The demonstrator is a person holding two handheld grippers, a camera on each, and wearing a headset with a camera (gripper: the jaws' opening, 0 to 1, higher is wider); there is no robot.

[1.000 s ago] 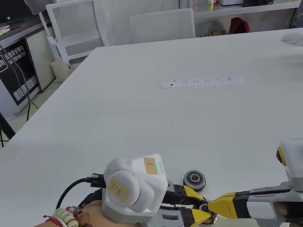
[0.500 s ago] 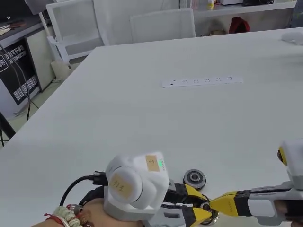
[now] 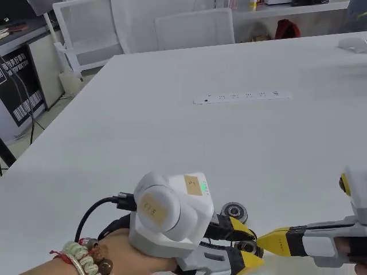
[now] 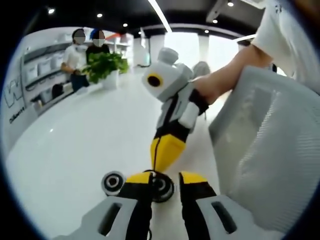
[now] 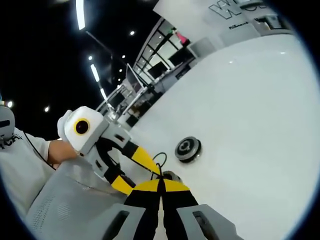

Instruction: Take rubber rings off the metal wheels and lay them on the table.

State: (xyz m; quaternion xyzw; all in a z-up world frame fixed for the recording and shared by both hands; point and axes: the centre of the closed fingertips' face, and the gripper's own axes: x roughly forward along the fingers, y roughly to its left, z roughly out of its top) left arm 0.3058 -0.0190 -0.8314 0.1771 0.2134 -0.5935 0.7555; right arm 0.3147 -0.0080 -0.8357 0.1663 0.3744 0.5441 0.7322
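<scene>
Left gripper view: the left gripper (image 4: 166,177) clamps a metal wheel (image 4: 161,190) between its jaws.
The right gripper (image 5: 161,182), tips pressed together, pinches the rubber ring (image 5: 156,159); a second wheel (image 5: 188,149) lies just beyond. The writing on the orange sticker (image 3: 192,185) is unreadable.

Ahead of you the counter (image 3: 172,143) is open; a power strip (image 3: 243,96) lies across its far middle. Near you, a loose metal wheel (image 3: 234,211) sits just beside the left hand-held gripper (image 3: 245,246), whose jaws grip a second wheel (image 4: 160,187), met by the right hand-held gripper (image 3: 265,244).
</scene>
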